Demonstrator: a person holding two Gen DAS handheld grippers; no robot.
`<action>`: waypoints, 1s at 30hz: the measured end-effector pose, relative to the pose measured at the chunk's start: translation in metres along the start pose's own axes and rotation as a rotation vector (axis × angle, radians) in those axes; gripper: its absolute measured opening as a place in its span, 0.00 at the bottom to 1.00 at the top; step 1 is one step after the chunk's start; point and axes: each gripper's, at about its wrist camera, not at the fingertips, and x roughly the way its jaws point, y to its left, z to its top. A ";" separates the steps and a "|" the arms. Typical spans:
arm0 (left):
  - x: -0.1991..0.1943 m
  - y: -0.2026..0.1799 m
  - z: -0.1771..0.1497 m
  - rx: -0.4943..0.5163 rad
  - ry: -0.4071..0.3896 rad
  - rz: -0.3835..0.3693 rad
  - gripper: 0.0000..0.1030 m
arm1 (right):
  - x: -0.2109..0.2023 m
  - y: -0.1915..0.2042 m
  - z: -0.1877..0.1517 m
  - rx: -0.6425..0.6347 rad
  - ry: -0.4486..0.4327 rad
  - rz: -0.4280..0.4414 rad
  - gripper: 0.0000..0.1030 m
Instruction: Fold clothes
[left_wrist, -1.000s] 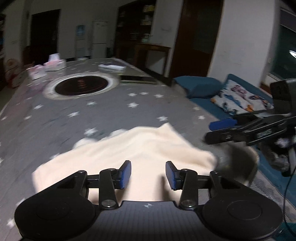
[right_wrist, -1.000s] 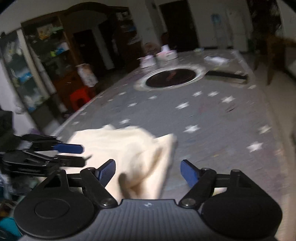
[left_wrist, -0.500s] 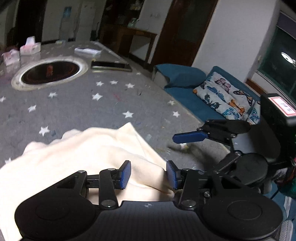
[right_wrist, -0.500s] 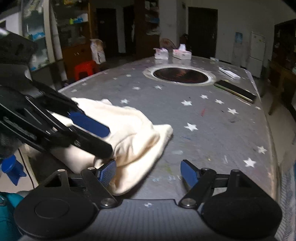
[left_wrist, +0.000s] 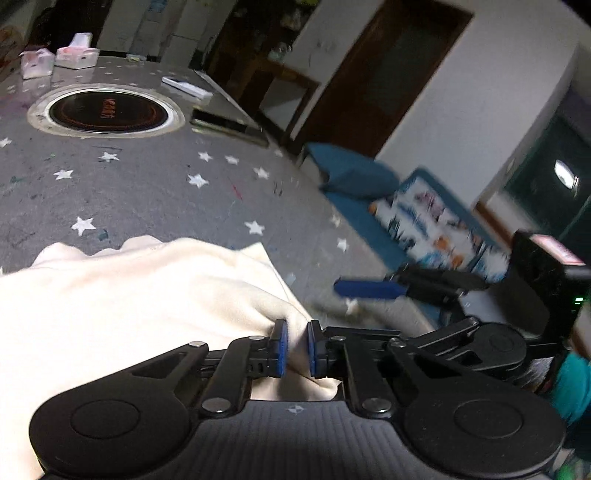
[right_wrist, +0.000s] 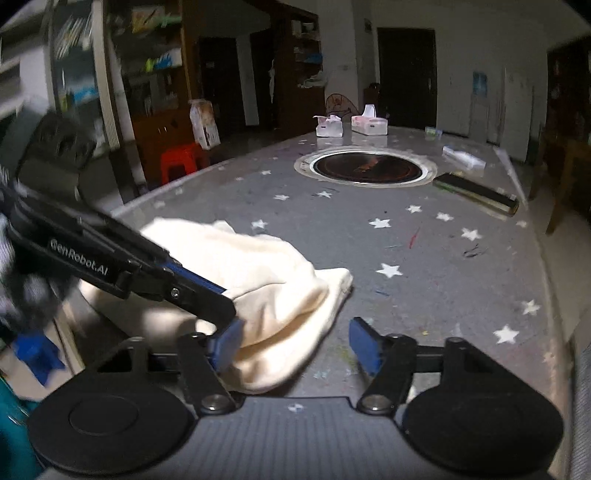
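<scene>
At the bottom centre of its view the left gripper, jaws just closed, pinches the cloth near the table edge, while the right gripper (jaws narrowing, still apart) straddles its corner, likely for the fold.

1. The room is dim, with white walls and several dark wooden doors.
2. A long counter under a grey cover with white stars fills the middle; a round dark hob is set into it.
3. Two tissue boxes stand at its far end.
4. A tall shelf unit and a red stool stand along one side.
5. On the other side a blue sofa carries a patterned cushion.
6. A dark window reflects a lamp.
</scene>
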 end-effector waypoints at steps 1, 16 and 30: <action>-0.003 0.004 -0.002 -0.023 -0.015 -0.012 0.12 | 0.002 -0.005 0.001 0.044 0.012 0.037 0.45; -0.006 0.029 -0.007 -0.140 -0.056 -0.090 0.15 | 0.047 -0.068 -0.023 0.605 0.063 0.392 0.30; -0.052 0.043 -0.015 0.060 -0.050 0.141 0.41 | 0.025 -0.058 -0.006 0.477 -0.029 0.294 0.04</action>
